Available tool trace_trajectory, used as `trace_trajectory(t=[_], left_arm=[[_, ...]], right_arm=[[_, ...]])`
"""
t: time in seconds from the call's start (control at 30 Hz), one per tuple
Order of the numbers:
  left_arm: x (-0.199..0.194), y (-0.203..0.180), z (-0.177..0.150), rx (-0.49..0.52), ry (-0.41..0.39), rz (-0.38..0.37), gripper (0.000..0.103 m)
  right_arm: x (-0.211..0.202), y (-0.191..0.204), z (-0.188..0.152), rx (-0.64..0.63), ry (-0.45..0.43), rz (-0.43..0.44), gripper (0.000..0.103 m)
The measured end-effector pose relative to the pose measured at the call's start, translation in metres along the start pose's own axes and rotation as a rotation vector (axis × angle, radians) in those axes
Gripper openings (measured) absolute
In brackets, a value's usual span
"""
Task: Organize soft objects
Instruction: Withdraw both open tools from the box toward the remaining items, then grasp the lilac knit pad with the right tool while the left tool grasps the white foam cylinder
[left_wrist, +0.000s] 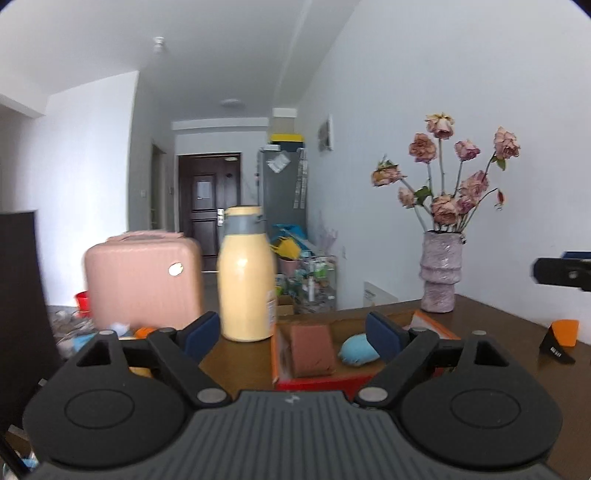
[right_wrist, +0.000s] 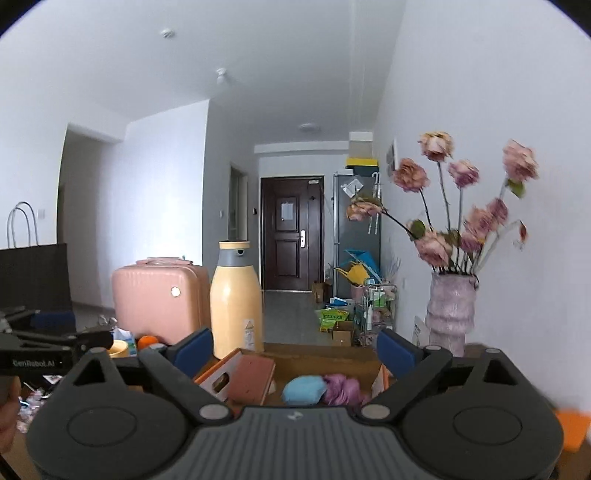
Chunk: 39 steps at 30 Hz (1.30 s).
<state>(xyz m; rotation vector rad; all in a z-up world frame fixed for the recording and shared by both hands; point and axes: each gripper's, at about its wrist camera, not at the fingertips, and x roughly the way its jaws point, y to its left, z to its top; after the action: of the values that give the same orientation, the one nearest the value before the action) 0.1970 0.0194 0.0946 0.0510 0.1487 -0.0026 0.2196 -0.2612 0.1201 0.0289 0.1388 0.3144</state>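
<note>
Two black hand-held grippers with blue pads point level across a brown table (left_wrist: 498, 314). The left gripper (left_wrist: 293, 330) has its jaws spread wide with nothing between them, and the right gripper (right_wrist: 295, 350) is likewise spread wide and empty. Just beyond both sits an open cardboard box (right_wrist: 216, 371) with orange flaps, resting on the table. Inside it, a brown block (left_wrist: 312, 349), which may be a sponge, leans against the left wall; to its right lies a light blue soft lump (left_wrist: 358, 350), and beside that, touching it, a purple fluffy bundle (right_wrist: 341, 387) that shows only from the right camera. Just behind the box's left corner stands a pale yellow bottle (left_wrist: 246, 280) with a grey collar, upright. Toward the table's right side stands a ribbed pink vase (left_wrist: 440, 271) holding dried pink roses (left_wrist: 448, 173), close to the white wall. At the right edge of the table a small orange and black object (left_wrist: 563, 336) is too blurred to name. Off the table to the left stands a pink suitcase (left_wrist: 142, 277), with an orange ball (right_wrist: 147, 341) and clutter on the floor near it, and a black paper bag (right_wrist: 33, 273) further left. Far back, a hallway ends at a dark door (right_wrist: 291, 232), with a grey fridge (right_wrist: 356, 236) beside it.
</note>
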Motion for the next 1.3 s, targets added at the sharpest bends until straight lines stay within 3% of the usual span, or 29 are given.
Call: trace_trajectory(t=[0.17,0.33,0.53,0.67,0.8,1.13,1.3], left_arm=[[-0.027,0.011,-0.031,-0.014,0.041,0.003,0.09],[-0.043,0.017,-0.057,-0.037,0.073,-0.014,0.091],[-0.045,0.006,-0.087,0.029,0.13,-0.043,0.091],[-0.031,-0.007,-0.091,0.033,0.165,-0.084,0.092],[-0.013,-0.026,-0.091,0.071,0.182,-0.136,0.094],[0.041,-0.068,-0.096,0.116,0.243,-0.244,0.094],[0.068,-0.084,-0.093,0.154,0.245,-0.259,0.094]], right_arm=[[-0.038,0.021,-0.039,-0.003,-0.009,-0.033,0.101],[-0.057,0.03,-0.073,0.012,0.039,-0.046,0.101],[-0.067,0.034,-0.109,-0.058,0.083,-0.123,0.101],[-0.061,0.025,-0.124,-0.014,0.122,-0.097,0.101],[-0.043,0.018,-0.132,0.019,0.174,-0.13,0.101],[-0.02,-0.006,-0.14,0.05,0.213,-0.139,0.101],[-0.007,-0.023,-0.144,0.077,0.212,-0.162,0.101]])
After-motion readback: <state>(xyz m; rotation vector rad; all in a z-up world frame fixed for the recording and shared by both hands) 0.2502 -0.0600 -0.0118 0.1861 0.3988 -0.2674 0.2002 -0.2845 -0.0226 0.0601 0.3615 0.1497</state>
